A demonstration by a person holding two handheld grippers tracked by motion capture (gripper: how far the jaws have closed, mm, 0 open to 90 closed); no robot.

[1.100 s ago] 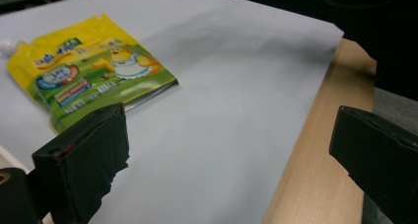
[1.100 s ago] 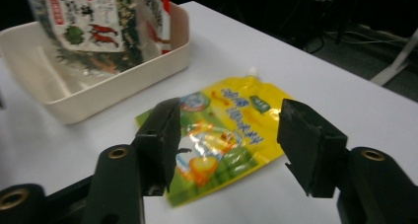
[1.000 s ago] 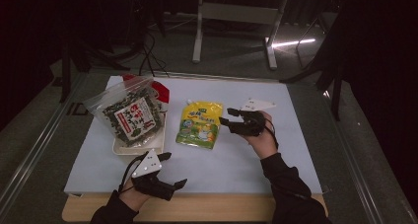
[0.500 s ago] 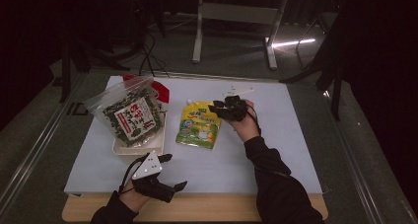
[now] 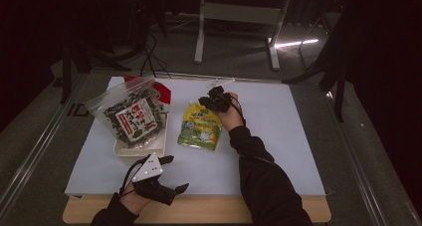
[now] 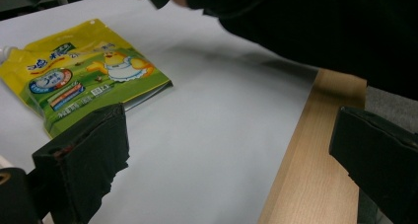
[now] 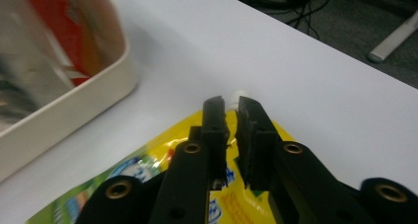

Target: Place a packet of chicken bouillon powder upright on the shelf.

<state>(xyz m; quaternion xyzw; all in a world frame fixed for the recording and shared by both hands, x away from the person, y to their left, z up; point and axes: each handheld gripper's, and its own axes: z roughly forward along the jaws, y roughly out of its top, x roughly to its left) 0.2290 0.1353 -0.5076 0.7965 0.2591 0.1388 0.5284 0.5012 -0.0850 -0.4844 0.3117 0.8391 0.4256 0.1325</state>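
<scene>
- Pouch (image 5: 200, 129): yellow-green, flat on the white mat, centre of the high view, cartoon print face up.
- White spout (image 7: 240, 93) at its far top end, pointing toward the frame's top.
- Lying just right of the tray (image 5: 149, 147).

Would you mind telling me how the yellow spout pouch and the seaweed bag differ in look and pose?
The yellow spout pouch is opaque, printed yellow and green; the seaweed bag is clear, showing dark contents and a red-and-white label. The pouch lies flat on the white mat; the bag rests propped in the cream tray. Both are soft packets.
</scene>
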